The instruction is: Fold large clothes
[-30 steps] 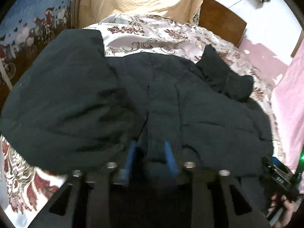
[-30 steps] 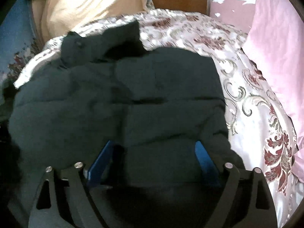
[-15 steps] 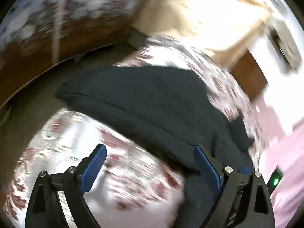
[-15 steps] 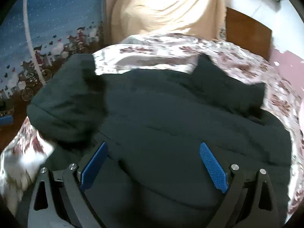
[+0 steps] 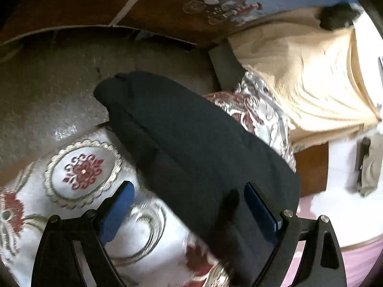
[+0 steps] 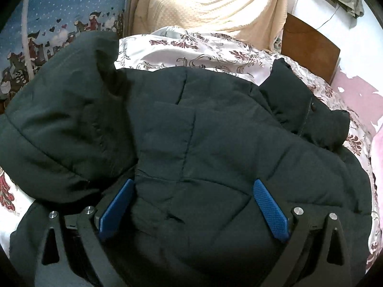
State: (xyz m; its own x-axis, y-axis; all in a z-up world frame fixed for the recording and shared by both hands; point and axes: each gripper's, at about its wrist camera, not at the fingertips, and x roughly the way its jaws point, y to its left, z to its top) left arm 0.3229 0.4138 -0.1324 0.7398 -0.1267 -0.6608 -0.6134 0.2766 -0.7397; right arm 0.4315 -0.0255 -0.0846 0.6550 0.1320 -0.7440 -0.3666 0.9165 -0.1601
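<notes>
- Item, dark jacket [image 6: 191,143]: we record one large quilted garment, near black, spread across the bedspread [image 6: 191,52]. In the right wrist view it fills most of the bed, with one sleeve [image 6: 67,131] folded in over the left part of the body and the collar [image 6: 308,114] pointing to the upper right.
- Same jacket [image 5: 191,148] in the left wrist view: we see a long dark fold running from the bed's edge, over the floor [image 5: 59,83], down toward the right finger.
- Left gripper [image 5: 189,211]: jaws stand wide apart and have just been opening. The bedspread [image 5: 83,169] lies under the left blue pad [image 5: 117,212]; the jacket's edge reaches between the fingers near the right pad, but nothing is clamped.
- Right gripper [image 6: 192,211]: jaws spread wide, having just opened a little further. Both blue pads [image 6: 270,210] rest over the jacket's quilted front, with cloth between them but not pinched.
- Bedspread: pale satin with dark red and silver floral scrollwork.
- Surroundings: a cream blanket [image 6: 210,4] heaped at the head of the bed, a brown wooden headboard [image 6: 311,45], a blue printed curtain [image 6: 59,7] with hearts and small figures.
- Writing, brands, labels: we find none legible on the jacket or elsewhere.
</notes>
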